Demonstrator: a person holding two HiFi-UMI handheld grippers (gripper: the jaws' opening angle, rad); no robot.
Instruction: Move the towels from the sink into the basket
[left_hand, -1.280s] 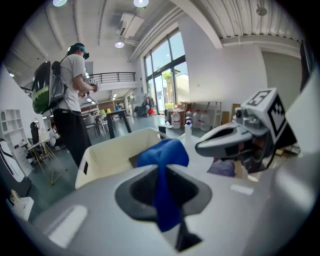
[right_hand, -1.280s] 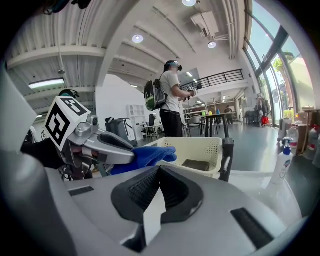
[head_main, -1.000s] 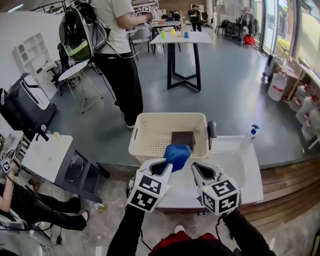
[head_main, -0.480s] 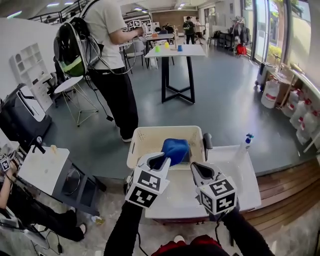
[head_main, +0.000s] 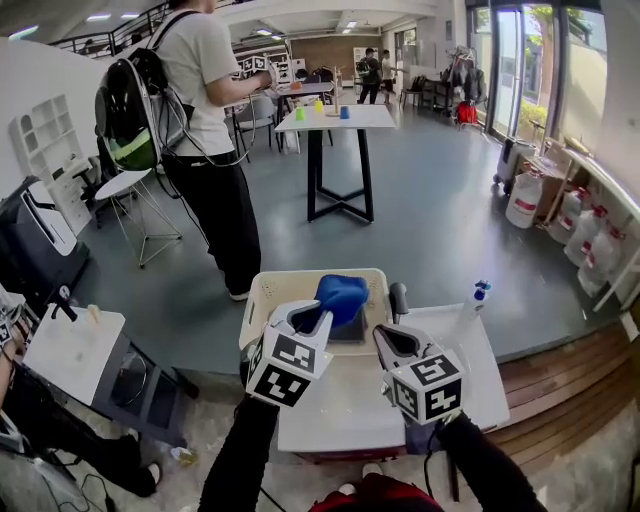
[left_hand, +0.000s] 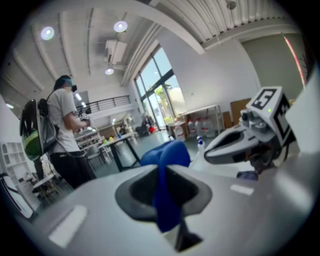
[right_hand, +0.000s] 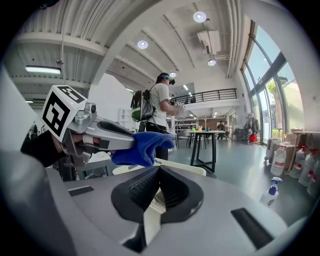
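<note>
Over the rim of the basket (head_main: 262, 296), the left gripper (head_main: 322, 314) clamps a blue towel (head_main: 342, 297), apparently due for release inside; the right gripper (head_main: 382, 336) is closed, empty.

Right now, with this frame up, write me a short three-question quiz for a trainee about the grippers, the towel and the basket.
1. True or false: the left gripper has its fingers shut on the blue towel.
2. What lies in the basket? A: a dark towel. B: a sponge. C: a plate.
3. Fill in: the right gripper has its fingers together and holds ____.
Key: 1 true; 2 A; 3 nothing.
</note>
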